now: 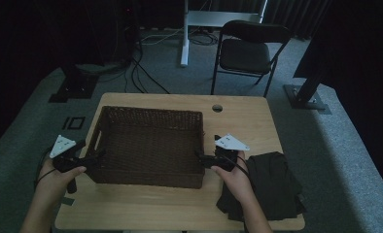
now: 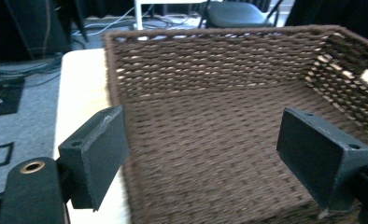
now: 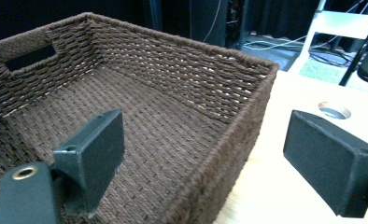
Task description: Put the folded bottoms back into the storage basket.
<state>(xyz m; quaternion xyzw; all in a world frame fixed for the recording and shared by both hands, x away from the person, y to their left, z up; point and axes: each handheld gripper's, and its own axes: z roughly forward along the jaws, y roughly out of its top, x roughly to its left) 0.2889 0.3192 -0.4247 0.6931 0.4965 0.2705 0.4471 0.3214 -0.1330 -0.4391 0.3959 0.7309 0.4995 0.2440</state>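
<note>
Brown woven rectangular basket, cut-out handle slot, on table

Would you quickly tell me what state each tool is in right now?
Left tool: open, straddling the basket wall, gripping nothing.
Right tool: open, likewise.

The basket weave smears into blur near the left gripper's jaws, its near wall runs off the bottom edge there, and the dark cloth at the tabletop's near right is too dim to identify.
</note>
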